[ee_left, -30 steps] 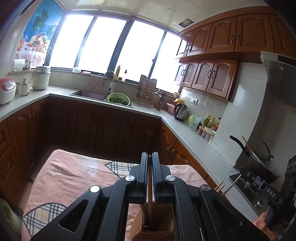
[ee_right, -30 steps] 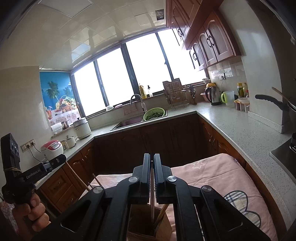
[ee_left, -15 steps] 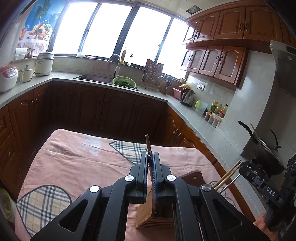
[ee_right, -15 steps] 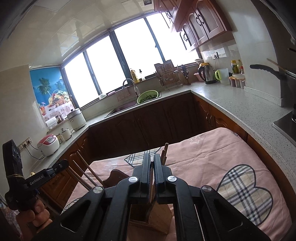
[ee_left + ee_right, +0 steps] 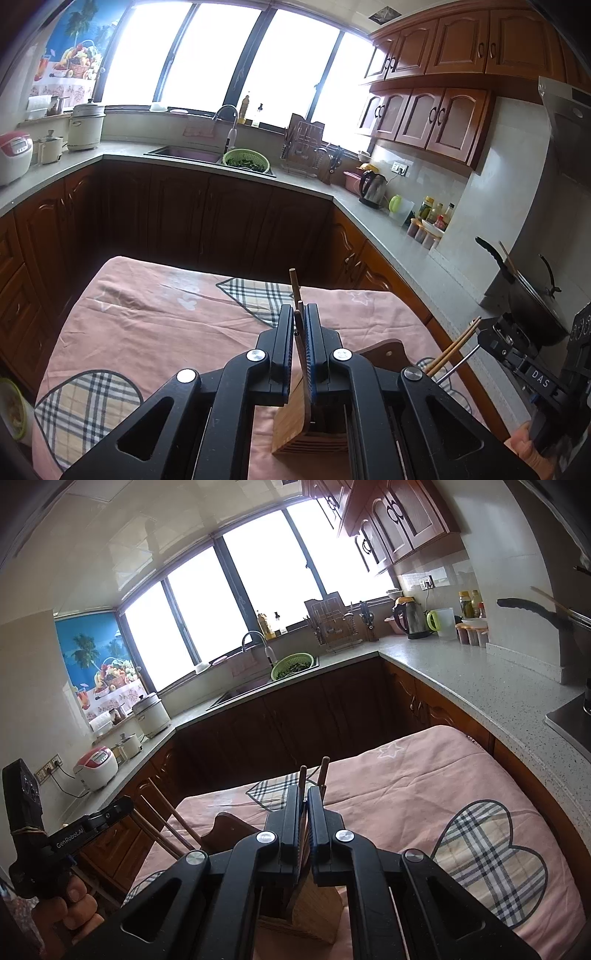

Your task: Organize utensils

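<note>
The wooden utensil holder (image 5: pixel 310 417) stands on the pink tablecloth (image 5: pixel 155 321), right beneath both grippers. You appear to be mid-drop: your left gripper (image 5: pixel 298 332) is clamped on brown chopsticks (image 5: pixel 295 291), your right gripper (image 5: pixel 303 812) on another pair (image 5: pixel 325 771). Next, lower them into the compartments, then release.

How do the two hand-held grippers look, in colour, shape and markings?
Both are matte black plastic. The left hand-held gripper has two long triangular arms with cut-outs, silver round screws and blue ribbed pads. The right hand-held gripper has the same build; seen from the left wrist, its body bears white letters "DAS". A bare hand grips the left one, marked "GenRobot.AI".
</note>
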